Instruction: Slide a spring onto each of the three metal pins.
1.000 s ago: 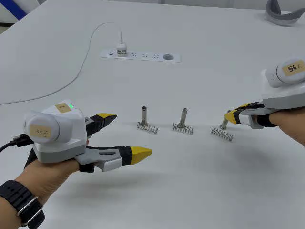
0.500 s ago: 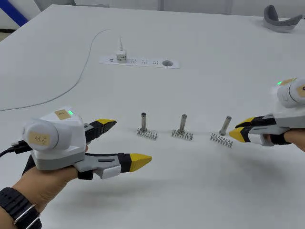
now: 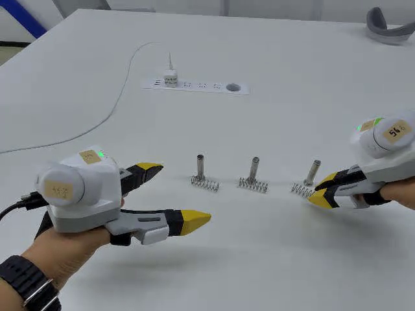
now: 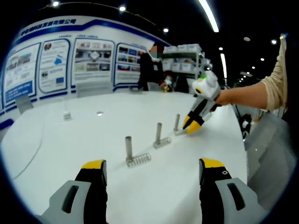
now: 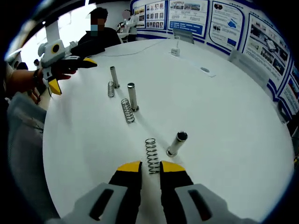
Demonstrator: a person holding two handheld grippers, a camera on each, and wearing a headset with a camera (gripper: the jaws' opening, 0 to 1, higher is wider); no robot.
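Right claw (image 5: 150, 167) astride coiled wire spring (image 5: 151, 154), beside smooth cylindrical pin (image 5: 176, 143)

The left claw (image 3: 178, 193) has two black fingers (image 3: 162, 223) with yellow tips, set in a pale grey housing (image 3: 87, 194). Behind the claw, a round end cap carries a tan handwritten sticker (image 3: 58, 190). A green lamp (image 3: 99, 153) sits on top, and a black cable (image 3: 14, 197) leaves the rear. A black wristband (image 3: 29, 280) lies further behind. The right claw (image 3: 321, 190) repeats these colours and bears its own tan label (image 3: 396, 131). Behind it is a beige sleeve (image 4: 275, 77).
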